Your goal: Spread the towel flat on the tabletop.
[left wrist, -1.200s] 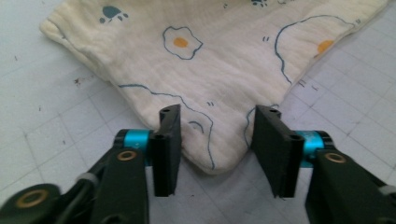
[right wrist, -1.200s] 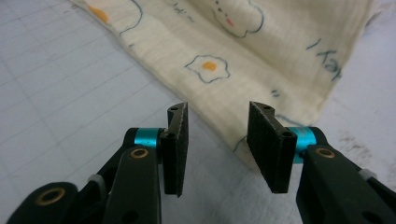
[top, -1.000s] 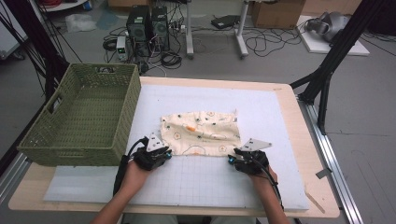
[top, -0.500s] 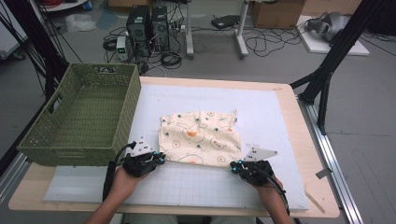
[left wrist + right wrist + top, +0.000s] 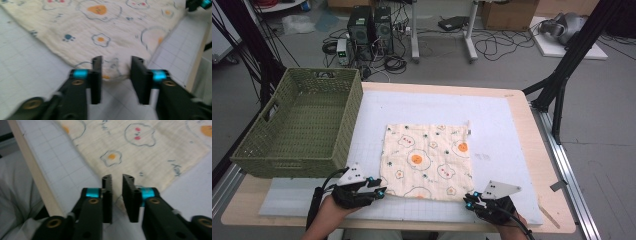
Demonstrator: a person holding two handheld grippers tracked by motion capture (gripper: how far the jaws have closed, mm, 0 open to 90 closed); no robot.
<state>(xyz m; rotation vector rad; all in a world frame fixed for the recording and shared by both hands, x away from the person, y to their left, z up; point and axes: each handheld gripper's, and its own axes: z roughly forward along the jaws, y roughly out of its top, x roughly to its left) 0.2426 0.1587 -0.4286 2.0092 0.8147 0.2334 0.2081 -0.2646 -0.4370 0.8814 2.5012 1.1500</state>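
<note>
Egg-print cloth [image 5: 427,159] is lying flat and spread out on the white grid mat [image 5: 492,120], mid-table, just right of the green woven basket [image 5: 302,127], not touching it. Left gripper [image 5: 379,190] is sitting at the cloth's near left corner; in the left gripper view its jaws are standing moderately apart, having just been opening, with the cloth corner [image 5: 113,68] lying between them but the pads not pressing it. Right gripper [image 5: 468,201] is sitting at the near right corner; in the right gripper view the jaws are showing a narrow gap, also just opening a bit, corner tip [image 5: 117,197] in the gap, no clear pinch. Both hands are coming in from the near edge of the wooden table [image 5: 542,165]. Computer towers [image 5: 369,27] and cables are lying on the floor beyond.
</note>
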